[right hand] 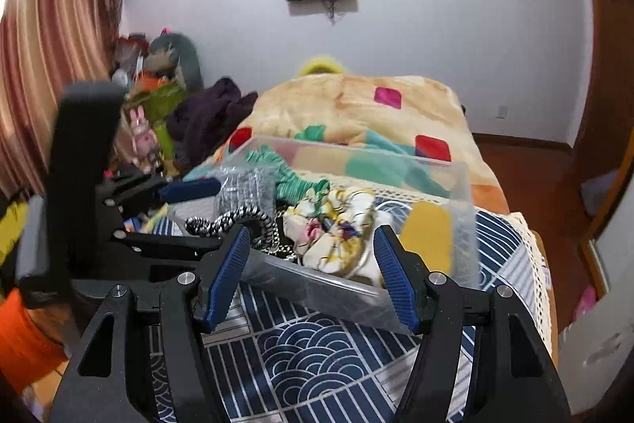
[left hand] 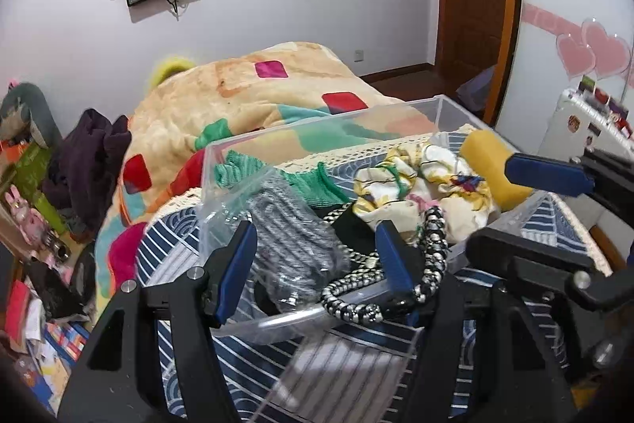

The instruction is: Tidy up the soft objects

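Both the left gripper (left hand: 313, 264) and the right gripper (right hand: 311, 272) stand spread and empty at the clear bin (left hand: 436, 106) – inside it the floral cloth (left hand: 424, 185) looks light, limp – best pinched at a bunched fold.

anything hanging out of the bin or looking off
Yes: the black-and-white braided cord drapes over the near rim of the clear bin instead of lying inside. The other soft items sit inside, though jumbled.
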Demonstrator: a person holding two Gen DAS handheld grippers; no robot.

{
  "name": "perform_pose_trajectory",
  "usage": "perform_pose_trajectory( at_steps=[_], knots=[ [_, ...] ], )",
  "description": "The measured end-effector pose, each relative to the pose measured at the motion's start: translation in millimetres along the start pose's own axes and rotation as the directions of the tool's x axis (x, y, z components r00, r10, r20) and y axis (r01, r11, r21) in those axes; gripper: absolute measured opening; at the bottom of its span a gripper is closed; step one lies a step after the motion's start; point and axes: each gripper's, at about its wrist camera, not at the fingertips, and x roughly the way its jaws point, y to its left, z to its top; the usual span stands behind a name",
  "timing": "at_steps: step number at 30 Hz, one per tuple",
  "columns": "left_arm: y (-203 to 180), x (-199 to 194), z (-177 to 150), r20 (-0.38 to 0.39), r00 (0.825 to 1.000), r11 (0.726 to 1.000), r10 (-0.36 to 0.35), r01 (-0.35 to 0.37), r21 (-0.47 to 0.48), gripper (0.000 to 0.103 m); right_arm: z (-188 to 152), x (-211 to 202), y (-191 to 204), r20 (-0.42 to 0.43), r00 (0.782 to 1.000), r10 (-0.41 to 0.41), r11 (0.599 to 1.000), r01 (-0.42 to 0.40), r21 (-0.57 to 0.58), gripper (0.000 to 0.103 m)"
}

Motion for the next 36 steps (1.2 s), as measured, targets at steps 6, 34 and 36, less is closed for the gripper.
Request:
perform_pose_trajectory(
  at_steps=[6, 34, 36],
  knots=[
    [6, 1, -4, 0.002, 1.0, 0.999, -0.014, 0.014, 0.029, 0.062, 5, 19, 1, -0.041, 0.997, 0.064, 0.998, -0.065, -0.012, 0.062],
    [31, -92, 8, 0.22, 0.975, 0.99, -0.037, 0.066, -0.126, 0.062, 26, -46, 1, 0.143, 0.989, -0.038, 0.999, 0.037, 0.007, 0.062],
    [30, -108, 10, 0.257, 0.966, 0.989, -0.031, 0.066, -0.13, 0.062, 28, -63, 4, 0.186, 0.981, -0.051, 0.999, 0.05, 0.006, 0.062]
  ],
)
